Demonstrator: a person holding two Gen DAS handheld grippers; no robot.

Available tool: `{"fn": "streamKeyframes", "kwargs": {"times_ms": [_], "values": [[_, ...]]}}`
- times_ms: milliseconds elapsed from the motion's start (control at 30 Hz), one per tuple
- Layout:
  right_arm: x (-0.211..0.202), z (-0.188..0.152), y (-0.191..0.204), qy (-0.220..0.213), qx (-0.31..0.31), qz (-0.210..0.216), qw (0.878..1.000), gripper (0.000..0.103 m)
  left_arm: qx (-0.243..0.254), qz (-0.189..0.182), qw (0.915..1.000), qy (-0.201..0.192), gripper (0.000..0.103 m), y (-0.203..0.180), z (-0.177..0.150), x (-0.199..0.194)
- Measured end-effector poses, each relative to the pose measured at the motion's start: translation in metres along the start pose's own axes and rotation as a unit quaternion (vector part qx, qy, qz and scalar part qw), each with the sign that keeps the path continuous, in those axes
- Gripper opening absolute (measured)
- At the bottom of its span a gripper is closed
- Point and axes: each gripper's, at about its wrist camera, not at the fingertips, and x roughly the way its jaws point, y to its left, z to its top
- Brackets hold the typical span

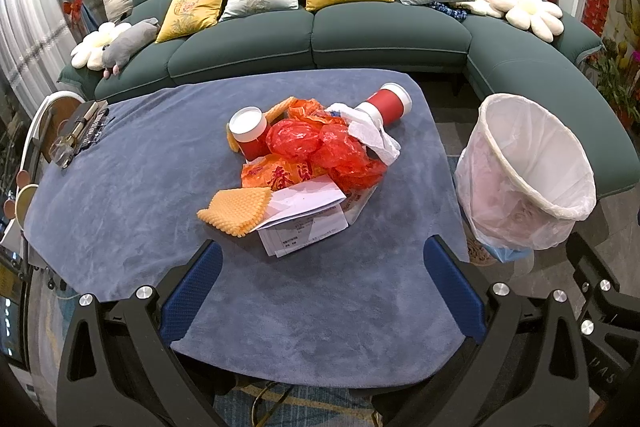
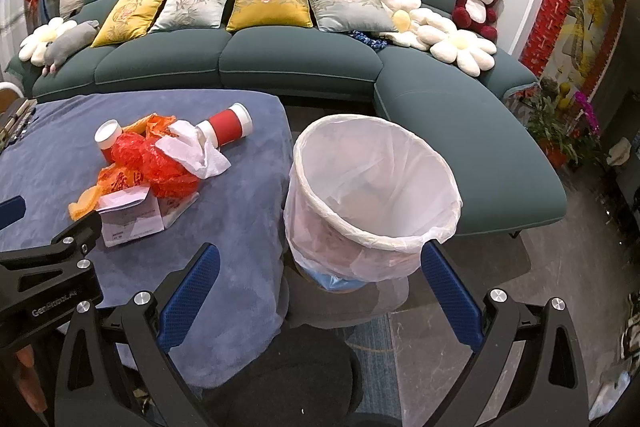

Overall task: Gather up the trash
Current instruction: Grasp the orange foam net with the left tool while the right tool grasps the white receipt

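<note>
My left gripper (image 1: 322,287) hangs spread wide and empty over the near edge of the blue-covered bench (image 1: 120,187), and my right gripper (image 2: 318,291) is spread and empty too, just near of the white-lined bin (image 2: 376,195) standing right of the bench. Farther out, mid-bench, sits the trash pile (image 1: 312,155): papers and yellow foam nearest, crumpled red bags, white tissue, two red cups. Beyond lies the green sofa (image 1: 360,39).

A blue-cloth counter (image 1: 132,187) carries a central trash pile (image 1: 316,155): red cups, red bags, tissue, papers, orange pads; dark items (image 1: 80,135) sit far left
</note>
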Motion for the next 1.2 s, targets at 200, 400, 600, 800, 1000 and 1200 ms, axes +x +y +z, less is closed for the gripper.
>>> {"fn": "streamKeyframes", "kwargs": {"times_ms": [200,400,600,800,1000,1200], "values": [[0.001,0.002,0.006,-0.007,0.01,-0.005,1.0,0.096,-0.012,-0.008,0.9999,0.002,0.096,0.015,-0.001,0.008],[0.008,0.006,0.019,-0.005,0.011,-0.003,1.0,0.096,-0.032,-0.016,0.9993,0.006,0.096,0.039,-0.001,0.023],[0.024,0.014,0.049,-0.001,0.002,0.012,1.0,0.096,-0.058,-0.014,0.9975,0.038,0.096,0.074,0.0,0.051],[0.045,0.02,0.087,0.006,-0.009,0.046,0.999,0.096,-0.103,-0.013,0.9926,0.062,0.096,0.114,0.002,0.082],[0.068,0.029,0.128,0.024,-0.012,0.101,0.995,0.095,-0.139,-0.002,0.987,0.081,0.096,0.151,0.004,0.109],[0.101,0.036,0.168,0.053,-0.006,0.154,0.987,0.08,-0.155,-0.018,0.9821,0.105,0.096,0.164,0.01,0.134]]}}
